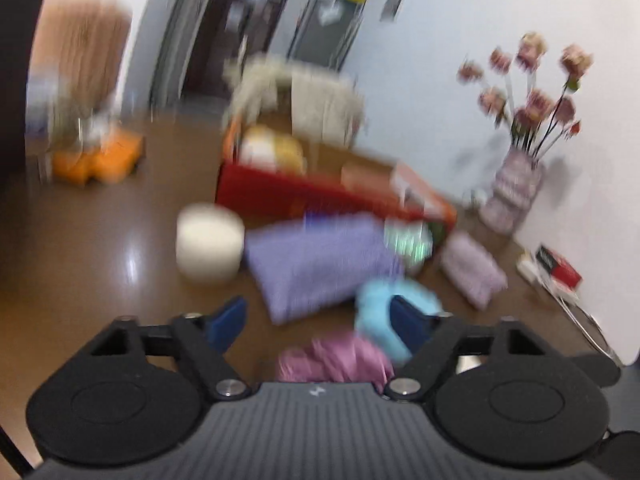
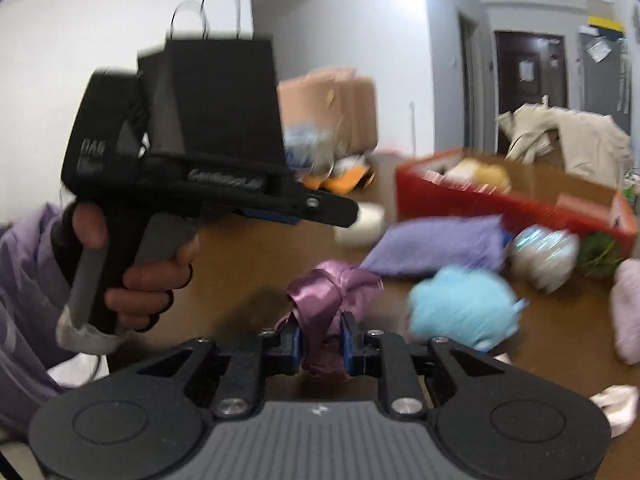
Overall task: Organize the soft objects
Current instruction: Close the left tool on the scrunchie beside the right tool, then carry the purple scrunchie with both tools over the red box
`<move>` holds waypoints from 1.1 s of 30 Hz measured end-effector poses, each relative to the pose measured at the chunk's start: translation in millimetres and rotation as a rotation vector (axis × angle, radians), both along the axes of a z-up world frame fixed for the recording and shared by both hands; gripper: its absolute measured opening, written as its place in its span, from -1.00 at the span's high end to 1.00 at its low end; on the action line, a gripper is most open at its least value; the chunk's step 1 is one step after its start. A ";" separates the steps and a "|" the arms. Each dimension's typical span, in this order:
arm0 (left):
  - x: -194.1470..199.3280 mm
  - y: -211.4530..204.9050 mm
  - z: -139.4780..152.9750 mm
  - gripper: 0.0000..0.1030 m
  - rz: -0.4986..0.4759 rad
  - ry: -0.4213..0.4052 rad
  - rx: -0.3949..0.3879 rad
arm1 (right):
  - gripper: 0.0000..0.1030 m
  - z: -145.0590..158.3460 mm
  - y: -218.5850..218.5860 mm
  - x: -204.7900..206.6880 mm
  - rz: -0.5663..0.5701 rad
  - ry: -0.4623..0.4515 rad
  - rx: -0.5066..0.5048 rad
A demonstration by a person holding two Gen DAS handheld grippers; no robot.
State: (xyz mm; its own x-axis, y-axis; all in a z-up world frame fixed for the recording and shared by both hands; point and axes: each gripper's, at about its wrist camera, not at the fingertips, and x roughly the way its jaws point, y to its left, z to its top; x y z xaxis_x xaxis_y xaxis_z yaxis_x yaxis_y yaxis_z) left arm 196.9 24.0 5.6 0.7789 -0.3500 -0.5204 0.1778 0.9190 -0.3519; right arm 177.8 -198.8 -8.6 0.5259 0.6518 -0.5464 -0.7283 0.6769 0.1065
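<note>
right gripper (image 2: 319, 343) angled down, fingers clamped on pink satin bundle (image 2: 332, 300), left gripper (image 1: 318, 320) fingers spread, empty, over worktop (image 1: 120, 248), near blue pom (image 1: 380, 304)

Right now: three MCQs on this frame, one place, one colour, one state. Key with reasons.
1. Where does the yellow plush lie?
A. in the red box
B. on the lilac pillow
C. in the black bag

2. What colour is the fluffy ball beside the satin cloth?
A. orange
B. light blue
C. green

3. What is the right hand-held gripper doing?
A. open over bare table
B. shut on the satin cloth
C. shut on the white cylinder

Key: 1 A, it shows above the red box wall; 2 B, plainly light blue; 3 B, both pads press the satin cloth.
</note>
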 end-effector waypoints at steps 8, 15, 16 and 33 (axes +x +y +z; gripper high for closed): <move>-3.0 12.9 -22.4 0.24 -0.002 0.024 -0.077 | 0.44 -7.2 -12.8 12.7 -0.207 0.009 -0.084; -28.2 -0.3 -18.8 0.33 -0.005 -0.056 -0.034 | 0.44 38.7 -24.8 -14.7 -0.226 -0.016 0.131; -30.2 0.3 -18.7 0.33 -0.005 -0.061 -0.037 | 0.46 39.6 -22.0 -9.4 -0.260 -0.002 0.149; -44.8 19.0 -19.3 0.19 -0.054 -0.004 -0.039 | 0.54 -10.4 5.8 -17.7 -0.359 0.047 0.049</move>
